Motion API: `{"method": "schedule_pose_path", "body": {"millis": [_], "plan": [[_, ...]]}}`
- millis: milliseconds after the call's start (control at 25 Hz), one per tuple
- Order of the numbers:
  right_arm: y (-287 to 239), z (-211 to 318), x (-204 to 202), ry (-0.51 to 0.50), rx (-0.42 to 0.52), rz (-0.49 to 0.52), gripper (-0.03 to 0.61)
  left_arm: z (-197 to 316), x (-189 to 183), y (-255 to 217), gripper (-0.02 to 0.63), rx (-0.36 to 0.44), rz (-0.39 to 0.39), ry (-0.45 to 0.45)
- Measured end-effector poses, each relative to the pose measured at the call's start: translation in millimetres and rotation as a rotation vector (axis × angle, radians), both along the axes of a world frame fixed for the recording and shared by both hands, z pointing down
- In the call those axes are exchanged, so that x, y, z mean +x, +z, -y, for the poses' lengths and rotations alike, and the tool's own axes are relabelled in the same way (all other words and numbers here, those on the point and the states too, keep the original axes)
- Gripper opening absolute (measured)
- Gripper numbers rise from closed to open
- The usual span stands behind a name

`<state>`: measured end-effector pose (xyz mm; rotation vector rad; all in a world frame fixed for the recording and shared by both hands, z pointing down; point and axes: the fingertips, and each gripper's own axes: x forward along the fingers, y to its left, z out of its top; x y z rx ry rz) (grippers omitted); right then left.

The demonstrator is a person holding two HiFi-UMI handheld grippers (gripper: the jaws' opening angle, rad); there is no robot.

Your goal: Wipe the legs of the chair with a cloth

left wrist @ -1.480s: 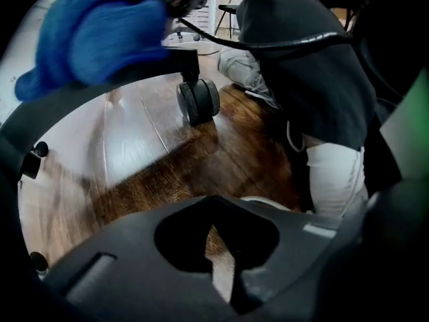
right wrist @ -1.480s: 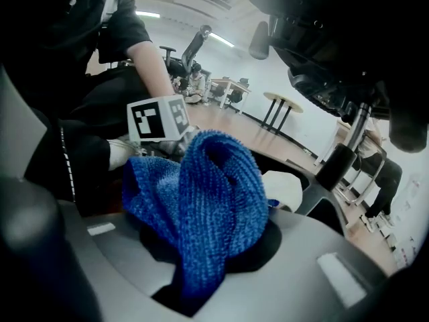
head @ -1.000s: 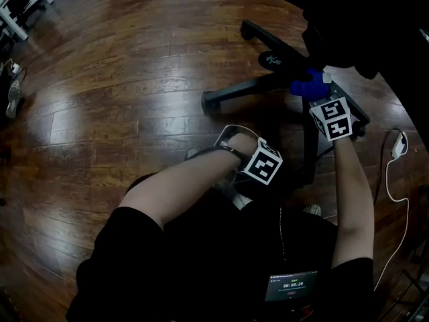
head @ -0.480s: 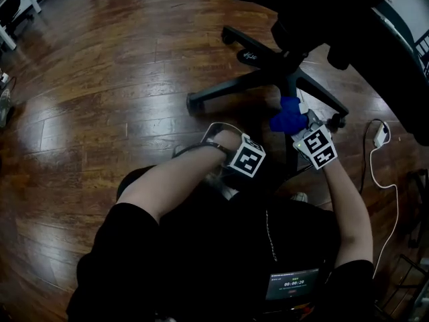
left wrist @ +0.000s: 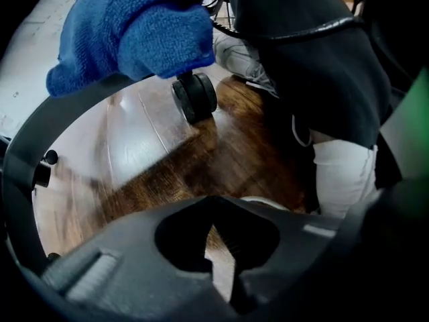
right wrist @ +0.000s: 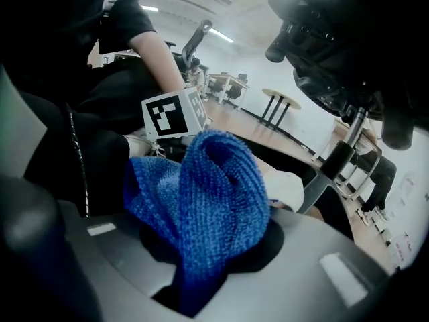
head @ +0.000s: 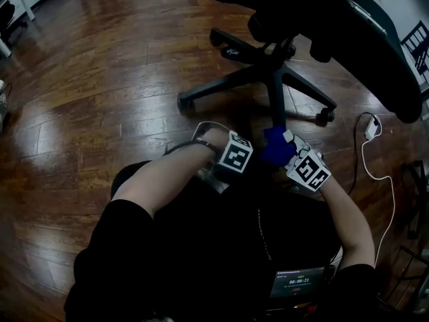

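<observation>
right hand-held gripper [right wrist: 201, 280]: clamped on blue cloth [head: 273, 147] | cloth: at near end of chair leg [head: 276, 106], just above caster [left wrist: 194, 96] | left hand-held gripper [left wrist: 221, 260]: jaws together, empty, over wooden floor [head: 100, 113]

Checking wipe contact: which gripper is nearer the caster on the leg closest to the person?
Right. The right gripper, shut on the blue cloth, holds it just above the caster. The left gripper, shut and empty, points down, bare floor between it and the caster.

One chair [head: 228, 86], one cloth [head: 273, 146], two tongs [left wrist: 218, 247] [right wrist: 201, 270]
</observation>
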<state>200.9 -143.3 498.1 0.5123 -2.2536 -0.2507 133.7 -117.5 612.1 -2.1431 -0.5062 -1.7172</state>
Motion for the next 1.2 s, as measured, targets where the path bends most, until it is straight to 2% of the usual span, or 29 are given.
{"method": "schedule_pose_path", "body": {"millis": [200, 400, 560, 760, 880, 1000, 1080, 1200], "plan": [[-2.7, 0.4, -0.6, -0.011, 0.009, 0.015, 0.097, -0.6, 0.3, -2.3, 0.000, -0.022, -0.006, 0.005], [-1.7, -3.5, 0.1, -0.127, 0.001, -0.049, 0.096, -2.6, 0.3, -2.5, 0.000, -0.052, -0.005, 0.011], [-7.4, 16.5, -1.2, -0.128, -0.016, -0.007, 0.097, -2.2, 0.6, -3.4, 0.000, -0.087, -0.010, 0.020], [-26.9, 93.0, -5.2, -0.046, 0.064, 0.013, 0.097, -3.8, -1.0, -5.5, 0.000, -0.134, -0.010, 0.012], [-44.4, 150.9, -7.7, 0.068, 0.134, 0.062, 0.097, -2.4, 1.0, -5.5, 0.000, -0.128, -0.011, 0.045], [-59.7, 200.1, -6.3, 0.197, 0.208, 0.091, 0.097, -3.3, -0.3, -6.6, 0.000, -0.152, -0.009, 0.039], [-65.3, 220.8, -4.9, 0.259, 0.240, 0.082, 0.097, -4.0, -2.5, -6.3, 0.000, -0.157, 0.005, 0.031], [-67.2, 228.7, -6.2, 0.292, 0.281, 0.054, 0.096, -1.4, -0.2, -5.2, 0.000, -0.128, 0.004, 0.044]]}}
